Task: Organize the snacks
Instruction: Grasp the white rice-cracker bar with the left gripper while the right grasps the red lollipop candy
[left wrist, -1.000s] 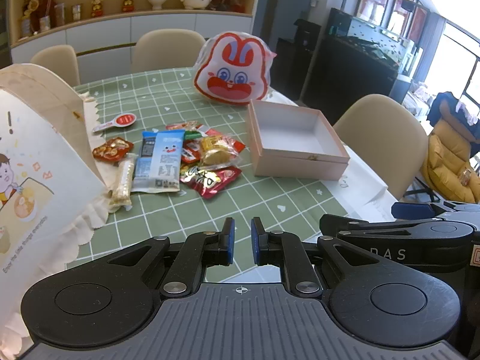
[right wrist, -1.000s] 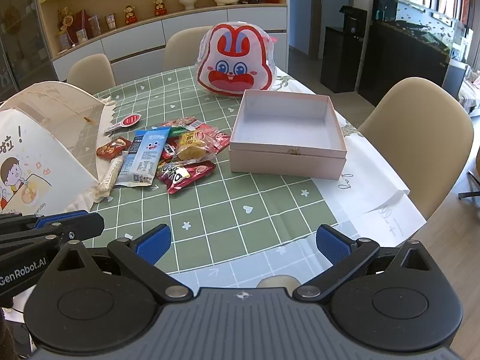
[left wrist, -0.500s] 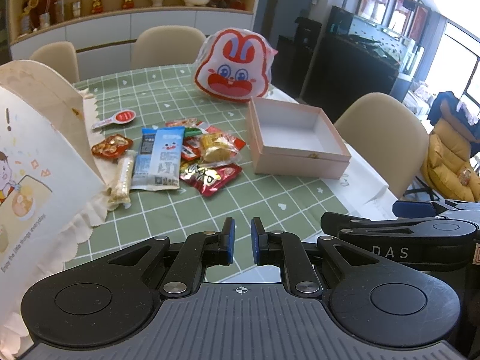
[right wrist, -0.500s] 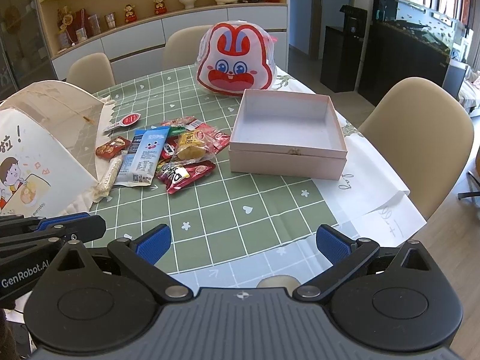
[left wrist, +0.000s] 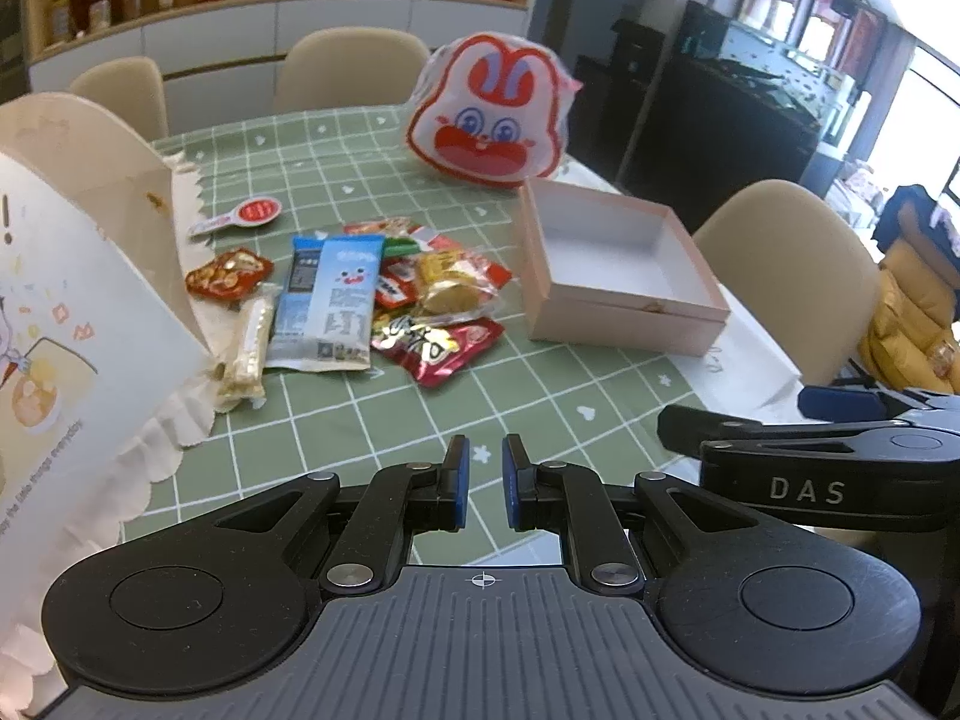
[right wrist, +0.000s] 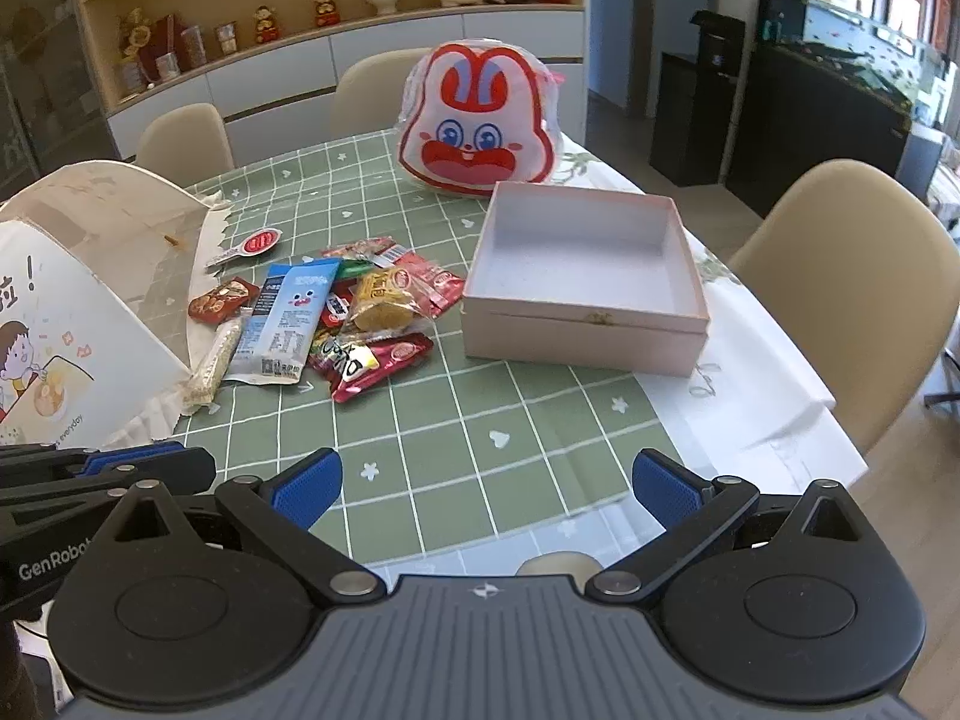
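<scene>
Snacks (right wrist: 336, 312) beside pink box (right wrist: 582, 324), left hand-held gripper (left wrist: 480, 480) pressed together, right hand-held gripper (right wrist: 486, 486) spread

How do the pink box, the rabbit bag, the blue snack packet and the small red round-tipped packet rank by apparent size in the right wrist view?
1. pink box
2. rabbit bag, though it sits farther back
3. blue snack packet
4. small red round-tipped packet

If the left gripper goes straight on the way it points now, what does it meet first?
Probably the bare green checked tablecloth just ahead of the shut left gripper; the red snack packet lies farther along, though depth is unclear.
</scene>
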The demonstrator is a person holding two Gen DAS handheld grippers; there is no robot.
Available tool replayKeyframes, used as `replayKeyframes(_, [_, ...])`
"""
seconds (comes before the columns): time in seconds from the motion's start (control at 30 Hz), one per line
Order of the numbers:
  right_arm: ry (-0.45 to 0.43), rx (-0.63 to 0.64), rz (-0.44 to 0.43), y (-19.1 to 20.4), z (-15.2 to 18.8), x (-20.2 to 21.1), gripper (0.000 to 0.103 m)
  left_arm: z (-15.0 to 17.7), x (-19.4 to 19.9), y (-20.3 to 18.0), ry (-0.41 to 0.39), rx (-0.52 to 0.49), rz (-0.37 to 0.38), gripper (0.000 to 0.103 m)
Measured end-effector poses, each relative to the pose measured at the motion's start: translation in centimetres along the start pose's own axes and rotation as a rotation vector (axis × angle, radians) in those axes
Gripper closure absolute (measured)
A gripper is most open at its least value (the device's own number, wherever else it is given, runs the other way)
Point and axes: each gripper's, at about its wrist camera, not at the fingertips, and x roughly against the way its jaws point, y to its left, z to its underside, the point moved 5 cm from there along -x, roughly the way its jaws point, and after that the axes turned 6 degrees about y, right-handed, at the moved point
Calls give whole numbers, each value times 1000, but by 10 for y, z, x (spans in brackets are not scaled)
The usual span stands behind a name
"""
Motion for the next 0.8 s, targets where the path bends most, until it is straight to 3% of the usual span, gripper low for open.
replayKeyframes(0.2, [2, 91, -22, 5, -19, -35, 0, -15, -31, 28, 11, 86, -29, 88])
replayKeyframes(0.33, [28, 122, -21, 8, -36, -66, 0, -25, -54, 57, 14, 174, 8, 88])
replayKeyframes(0.43, [26, 235, -9, 26, -58, -89, 0, -29, -66, 78, 13, 242, 41, 88])
replayKeyframes(0.53, [-45, 373, -3, 54, -88, -106, 0, -29, -71, 92, 8, 279, 53, 88])
replayKeyframes(0.63, [-82, 485, -123, 96, -124, -133, 0, -23, -71, 107, 5, 340, 34, 88])
replayKeyframes(0.73, [58, 457, -299, 138, -164, -181, 0, -10, -67, 125, 7, 424, 5, 88])
replayKeyframes(0.8, [115, 414, -365, 160, -189, -217, 0, 2, -63, 137, 5, 473, -17, 88])
